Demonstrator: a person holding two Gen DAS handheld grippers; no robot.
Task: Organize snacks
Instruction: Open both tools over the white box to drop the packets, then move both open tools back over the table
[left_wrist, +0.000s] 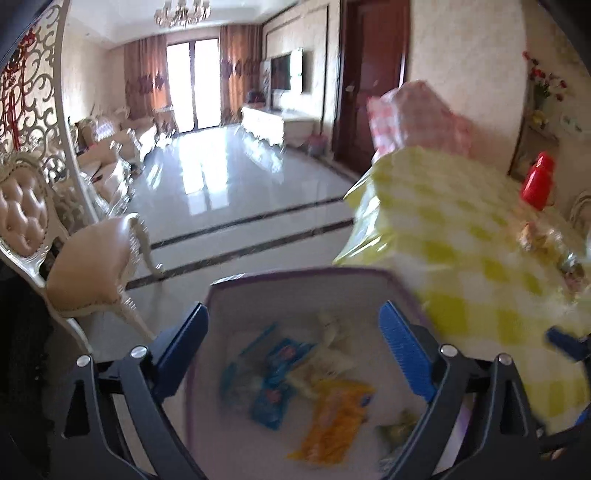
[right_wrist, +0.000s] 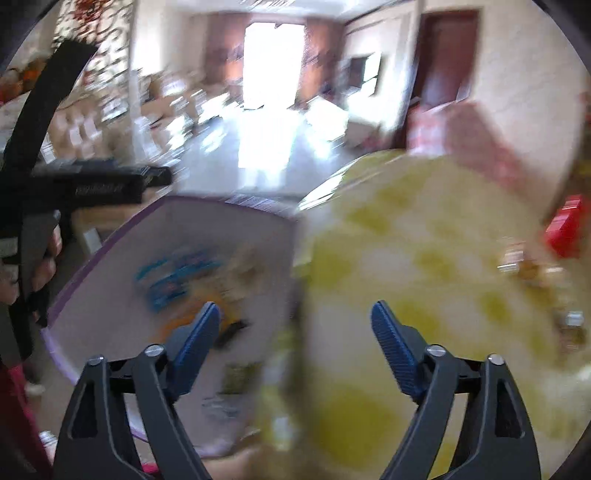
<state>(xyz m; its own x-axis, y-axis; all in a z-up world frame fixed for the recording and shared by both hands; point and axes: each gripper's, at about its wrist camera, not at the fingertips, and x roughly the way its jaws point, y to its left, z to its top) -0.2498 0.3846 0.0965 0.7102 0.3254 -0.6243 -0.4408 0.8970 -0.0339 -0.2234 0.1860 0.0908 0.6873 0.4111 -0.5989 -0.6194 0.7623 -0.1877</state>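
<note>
Ribbed blue left gripper (left_wrist: 293, 350) gapes over crinkly snack packets (left_wrist: 295, 391) in purple-rimmed box (left_wrist: 295, 272).

My left tool (left_wrist: 295, 350) stands spread over the purple-rimmed bin (left_wrist: 295, 275), whose mouth is unobstructed from above, though blue packets (left_wrist: 273, 384), an orange packet (left_wrist: 336, 417) and pale wrapped pieces (left_wrist: 332, 339) cover much of its floor. On its right, a yellow-checked bag (left_wrist: 461, 258) leans against the rim and blocks that side. My right tool (right_wrist: 295, 339) is spread with that bag directly ahead; the bin lies open to the left.
</note>
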